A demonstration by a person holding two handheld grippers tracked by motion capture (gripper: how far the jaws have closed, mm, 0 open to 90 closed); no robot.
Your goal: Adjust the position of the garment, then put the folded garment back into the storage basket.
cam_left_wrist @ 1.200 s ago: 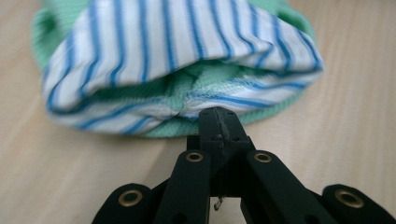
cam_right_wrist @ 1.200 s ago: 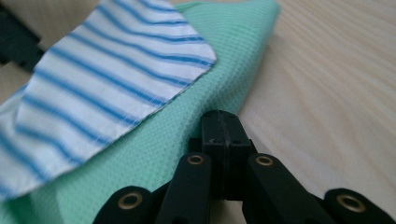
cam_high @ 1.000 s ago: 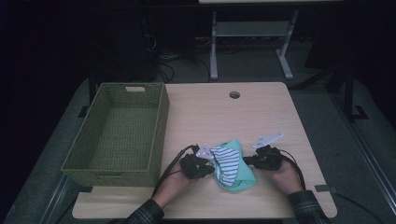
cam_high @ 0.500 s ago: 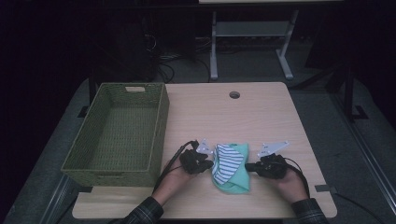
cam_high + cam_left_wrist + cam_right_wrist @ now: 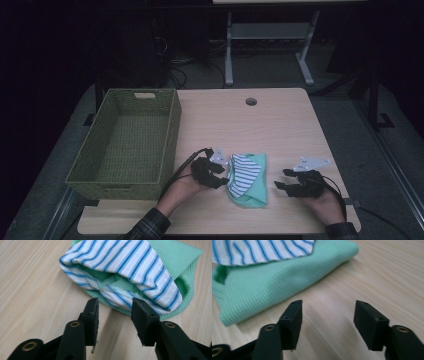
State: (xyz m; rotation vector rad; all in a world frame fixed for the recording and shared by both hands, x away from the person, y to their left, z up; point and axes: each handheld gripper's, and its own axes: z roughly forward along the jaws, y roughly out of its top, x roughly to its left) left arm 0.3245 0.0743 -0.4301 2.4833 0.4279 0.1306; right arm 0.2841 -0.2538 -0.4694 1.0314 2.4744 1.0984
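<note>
A folded green knit garment [image 5: 254, 192] with a blue-and-white striped layer [image 5: 243, 172] on top lies on the wooden table [image 5: 280, 130], near the front edge. My left gripper [image 5: 225, 173] sits at the garment's left side. Its jaws have just been opening, and in the left gripper view [image 5: 115, 303] the striped hem [image 5: 120, 296] lies right at the tips with the pads clear of it. My right gripper [image 5: 281, 179] rests to the right of the garment, apart from it. Its jaws have also just been opening, with bare wood between them [image 5: 328, 303]; the green knit [image 5: 262, 287] lies ahead.
A green woven basket [image 5: 170, 135], nothing in it, stands on the table's left half, close to my left hand. A round cable hole [image 5: 251, 101] sits near the far edge. Behind the table, a metal frame [image 5: 229, 50] and cables stand on the dark floor.
Both grippers were shut at the garment's two sides; both now stand open. The right gripper has slid rightward away from the garment, which has settled flat on the table.
</note>
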